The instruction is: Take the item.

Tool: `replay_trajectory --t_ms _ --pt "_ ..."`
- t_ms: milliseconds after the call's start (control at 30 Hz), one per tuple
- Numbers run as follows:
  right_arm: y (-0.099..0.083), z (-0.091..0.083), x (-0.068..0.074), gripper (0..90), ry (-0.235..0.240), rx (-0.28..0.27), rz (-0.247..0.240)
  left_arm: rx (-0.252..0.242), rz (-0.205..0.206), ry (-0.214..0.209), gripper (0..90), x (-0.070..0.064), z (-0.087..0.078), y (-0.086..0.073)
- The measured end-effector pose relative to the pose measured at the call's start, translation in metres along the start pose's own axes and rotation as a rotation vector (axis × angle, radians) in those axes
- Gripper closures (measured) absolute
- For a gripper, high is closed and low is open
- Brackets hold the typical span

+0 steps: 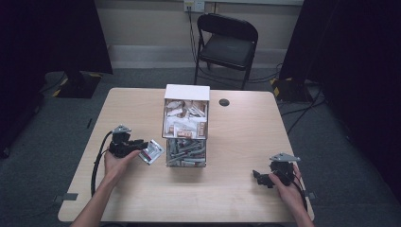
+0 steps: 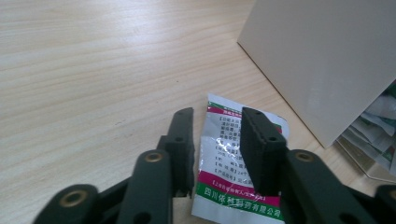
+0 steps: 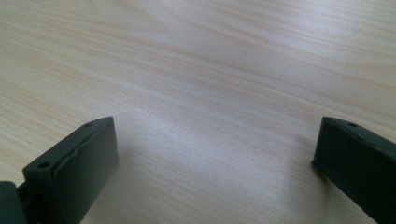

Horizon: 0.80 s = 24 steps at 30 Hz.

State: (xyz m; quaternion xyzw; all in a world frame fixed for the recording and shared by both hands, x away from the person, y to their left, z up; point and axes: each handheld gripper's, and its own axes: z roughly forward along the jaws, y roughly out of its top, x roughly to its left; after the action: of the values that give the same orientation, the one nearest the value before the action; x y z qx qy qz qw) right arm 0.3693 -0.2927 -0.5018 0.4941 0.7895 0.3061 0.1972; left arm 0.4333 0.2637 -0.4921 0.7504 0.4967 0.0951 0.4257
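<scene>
Left tool (image 2: pixel 217 140) parted, jaws straddling sachet (image 2: pixel 233 177) lying flat on surface (image 2: pixel 84 70), just left of box (image 1: pixel 186 124). Sachet long axis runs along jaws. Right tool (image 3: pixel 215 154) released, empty, well apart at right.

Light wooden table (image 1: pixel 236 189), clear two-tier box (image 1: pixel 186 127) of sachets at centre, small dark disc (image 1: pixel 224 102) behind

sachet (image 2: pixel 238 172) | silver, green-magenta print | flat on table, beside box (image 1: pixel 186 125)
</scene>
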Motion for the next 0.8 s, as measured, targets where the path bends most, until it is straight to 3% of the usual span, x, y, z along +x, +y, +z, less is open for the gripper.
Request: replay_trajectory --t_ms 200,267,300,633,700,800 --pt "0.0 0.0 0.0 0.0 0.0 0.001 0.0 -0.01 -0.001 0.026 44.4 0.001 -0.005 0.002" --pt "0.0 0.0 0.0 0.0 0.0 0.001 0.0 -0.007 0.019 0.049 38.1 0.0 -0.007 0.002" --pt "0.0 0.0 0.0 0.0 0.0 0.001 0.0 -0.002 0.048 0.087 35.3 -0.001 -0.009 0.003" --pt "0.0 0.0 0.0 0.0 0.0 0.001 0.001 -0.031 0.013 0.08 22.0 0.0 -0.02 0.004" --pt "0.0 0.0 0.0 0.0 0.0 0.0 0.001 -0.028 -0.005 0.064 21.2 0.0 -0.023 0.004" --pt "0.0 0.0 0.0 0.0 0.0 0.0 0.0 -0.036 0.003 0.039 20.6 0.0 -0.028 0.004"
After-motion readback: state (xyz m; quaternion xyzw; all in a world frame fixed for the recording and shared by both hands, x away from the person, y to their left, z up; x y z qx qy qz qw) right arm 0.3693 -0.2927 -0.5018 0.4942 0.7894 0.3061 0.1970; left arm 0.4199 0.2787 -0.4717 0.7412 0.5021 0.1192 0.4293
